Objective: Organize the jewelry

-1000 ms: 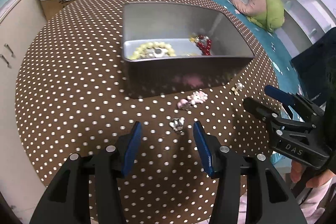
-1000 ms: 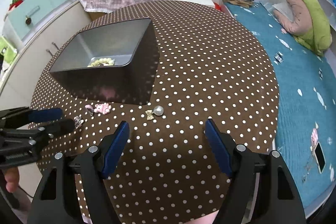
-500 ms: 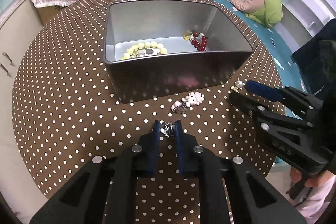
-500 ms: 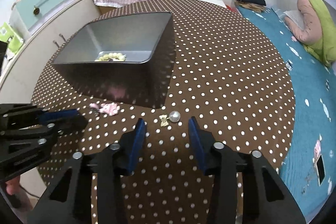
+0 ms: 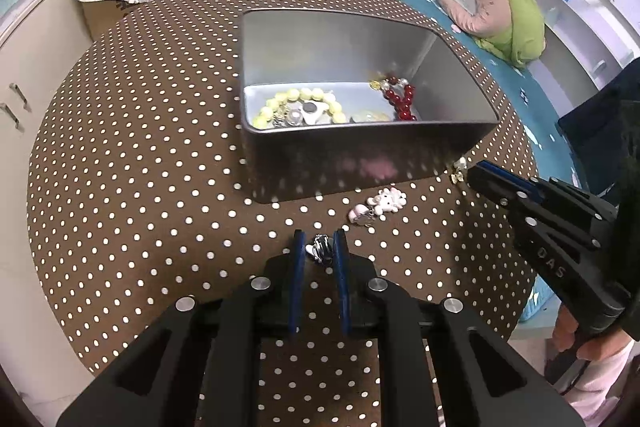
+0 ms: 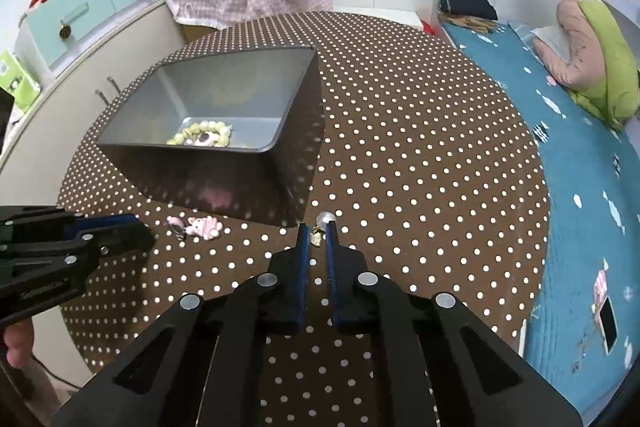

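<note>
A grey metal box (image 5: 360, 143) stands on the round brown tabletop (image 5: 140, 167) with white dots, and everything else is placed from it. Inside, on its floor, the left part holds a ring of pale yellow beads (image 5: 298, 105) around some small silver pieces, and the right part holds a string of dark red beads (image 5: 400, 99).

In front of the box, a little left of its middle, the left claw (image 5: 319, 247) has just been closing and now pinches a small silver, black-striped trinket (image 5: 320, 247) between its blue pads, down at the tabletop. Just right of that, near the box's front wall, a pink and white cartoon-cat charm (image 5: 378, 205) lies flat on the cloth, with no claw touching it.

At the box's front right corner the right claw (image 6: 316, 237) has just been closing too, and its tips grip a small gold charm (image 6: 316, 238) joined to a round pearl (image 6: 325, 218), which sticks out beyond the tips.
</note>
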Demonstrator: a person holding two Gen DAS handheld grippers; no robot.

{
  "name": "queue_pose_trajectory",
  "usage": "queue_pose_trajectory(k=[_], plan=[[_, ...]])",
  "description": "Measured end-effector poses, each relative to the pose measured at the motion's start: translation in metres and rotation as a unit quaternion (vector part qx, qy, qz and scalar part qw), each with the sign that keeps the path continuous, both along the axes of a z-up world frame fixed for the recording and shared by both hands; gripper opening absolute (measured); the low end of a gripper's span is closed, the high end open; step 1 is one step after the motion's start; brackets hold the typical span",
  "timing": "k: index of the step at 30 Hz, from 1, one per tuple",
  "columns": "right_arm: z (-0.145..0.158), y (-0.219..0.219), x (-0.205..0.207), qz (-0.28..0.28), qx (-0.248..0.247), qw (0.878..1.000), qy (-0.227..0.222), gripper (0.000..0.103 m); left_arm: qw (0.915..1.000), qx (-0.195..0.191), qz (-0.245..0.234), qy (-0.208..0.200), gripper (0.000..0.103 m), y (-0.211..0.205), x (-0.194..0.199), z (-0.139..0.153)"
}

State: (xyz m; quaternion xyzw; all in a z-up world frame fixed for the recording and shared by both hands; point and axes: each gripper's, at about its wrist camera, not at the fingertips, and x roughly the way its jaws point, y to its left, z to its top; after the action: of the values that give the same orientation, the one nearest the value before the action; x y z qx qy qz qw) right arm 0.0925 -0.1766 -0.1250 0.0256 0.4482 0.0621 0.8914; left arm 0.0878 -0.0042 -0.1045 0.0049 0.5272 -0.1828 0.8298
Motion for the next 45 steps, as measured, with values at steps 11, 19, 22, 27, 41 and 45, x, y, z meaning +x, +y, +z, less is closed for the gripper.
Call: queue_pose_trajectory(k=[11,19,22,27,41,45], plan=[[-0.009,-0.015,0.009,-0.03,0.027,0.998,0.039,0.012,0.9998,-0.004,0.017,-0.001,0.013,0.018,-0.003,0.002],[-0.012,-0.004,0.013,-0.015,0.027,0.998,0.046,0.012,0.9997,-0.003,0.024,0.0,0.013,0.02,-0.003,0.002],[-0.011,-0.003,0.012,-0.02,0.032,0.998,0.049,0.012,0.9997,-0.001,0.026,0.001,0.013,0.02,-0.002,0.002],[-0.012,-0.003,0.008,-0.019,0.034,0.998,0.05,0.023,0.9996,0.0,0.027,0.006,0.013,0.019,0.001,0.001],[-0.013,0.029,0.008,0.038,-0.024,0.999,-0.004,0.02,0.9997,0.002,0.022,0.012,0.013,0.009,0.009,-0.005],[-0.01,0.022,0.006,0.03,-0.001,1.0,0.003,0.012,0.9997,-0.001,0.022,0.01,0.013,0.007,0.009,-0.004]])
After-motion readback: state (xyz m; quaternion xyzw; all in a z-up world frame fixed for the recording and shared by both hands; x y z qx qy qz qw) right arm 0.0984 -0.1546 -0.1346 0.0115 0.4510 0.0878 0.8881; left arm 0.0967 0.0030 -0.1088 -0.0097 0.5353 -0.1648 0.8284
